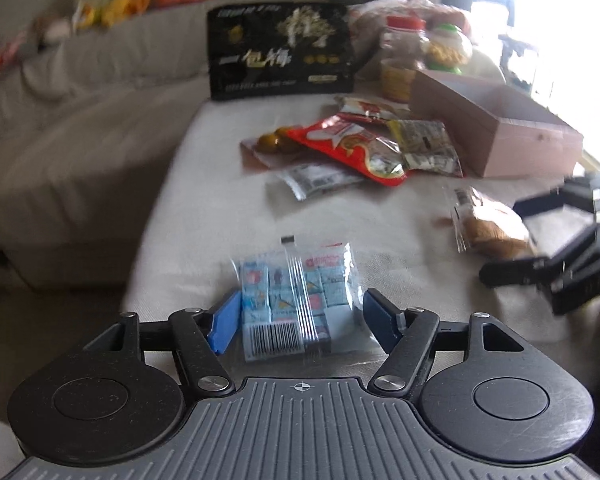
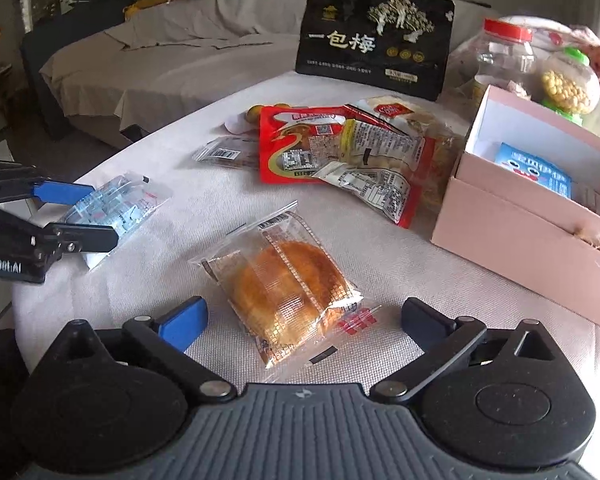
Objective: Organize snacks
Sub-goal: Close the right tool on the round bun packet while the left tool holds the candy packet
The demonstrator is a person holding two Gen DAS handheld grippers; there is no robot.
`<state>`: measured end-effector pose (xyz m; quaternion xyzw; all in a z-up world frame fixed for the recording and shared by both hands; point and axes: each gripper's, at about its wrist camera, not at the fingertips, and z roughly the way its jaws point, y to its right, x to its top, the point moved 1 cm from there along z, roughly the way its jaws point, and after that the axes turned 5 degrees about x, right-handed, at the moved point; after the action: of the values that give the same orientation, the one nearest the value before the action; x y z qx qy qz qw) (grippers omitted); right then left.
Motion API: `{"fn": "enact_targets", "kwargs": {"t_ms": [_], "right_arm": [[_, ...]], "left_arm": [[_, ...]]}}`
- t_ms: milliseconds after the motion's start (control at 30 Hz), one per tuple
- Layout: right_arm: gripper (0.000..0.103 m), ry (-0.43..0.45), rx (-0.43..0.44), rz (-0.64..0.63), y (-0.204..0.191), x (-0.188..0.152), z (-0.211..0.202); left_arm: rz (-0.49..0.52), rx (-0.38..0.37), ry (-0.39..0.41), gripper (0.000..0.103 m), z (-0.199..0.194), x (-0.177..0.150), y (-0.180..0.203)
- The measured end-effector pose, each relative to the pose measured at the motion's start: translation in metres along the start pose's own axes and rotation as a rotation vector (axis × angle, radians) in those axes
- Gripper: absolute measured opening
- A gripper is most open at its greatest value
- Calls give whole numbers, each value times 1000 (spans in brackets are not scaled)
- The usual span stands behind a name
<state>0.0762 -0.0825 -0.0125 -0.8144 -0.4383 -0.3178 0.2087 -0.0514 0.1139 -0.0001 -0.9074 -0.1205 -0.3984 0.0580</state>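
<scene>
A clear bag of small blue wrapped candies [image 1: 296, 304] lies on the white-cloth table [image 1: 204, 208], between the fingers of my left gripper [image 1: 302, 320]. That gripper is open, its blue pads beside the bag's edges. The right wrist view shows the same bag [image 2: 116, 208] inside the left gripper [image 2: 80, 216]. A wrapped golden bun [image 2: 288, 284] lies flat between the wide-open fingers of my right gripper [image 2: 304, 322], untouched. In the left wrist view the right gripper [image 1: 518, 238] straddles the bun [image 1: 488, 228].
An open pink box [image 2: 520, 236] at right holds a blue packet [image 2: 536, 172]. A pile with a red bag [image 2: 296, 140] and other snack packets sits mid-table. Behind stand a black pouch [image 2: 374, 40] and two jars [image 2: 504, 56]. A grey sofa [image 1: 60, 120] lies left.
</scene>
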Motion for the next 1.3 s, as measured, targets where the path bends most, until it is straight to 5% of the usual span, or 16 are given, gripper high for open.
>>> {"fn": "enact_targets", "kwargs": {"t_ms": [233, 367, 567, 800, 933, 1100, 1133, 1300], "right_arm": [[102, 7, 20, 102, 12, 9, -2], [101, -23, -2, 52, -2, 8, 0], [101, -18, 101, -29, -23, 3, -10], [101, 15, -10, -70, -13, 18, -12], [101, 21, 13, -72, -7, 23, -2], [75, -7, 53, -66, -15, 23, 10], [59, -9, 66, -79, -18, 23, 8], [57, -6, 61, -104, -23, 14, -21]], "left_arm": [[-33, -66, 3, 75, 0, 1, -2], [-29, -99, 4, 74, -2, -1, 4], [-34, -105, -1, 74, -2, -1, 6], [-67, -127, 4, 74, -4, -3, 3], [-58, -136, -14, 73, -4, 0, 4], [-26, -158, -45, 69, -8, 3, 15], [-16, -164, -48, 68, -8, 3, 18], [39, -186, -65, 66, -14, 5, 38]]}}
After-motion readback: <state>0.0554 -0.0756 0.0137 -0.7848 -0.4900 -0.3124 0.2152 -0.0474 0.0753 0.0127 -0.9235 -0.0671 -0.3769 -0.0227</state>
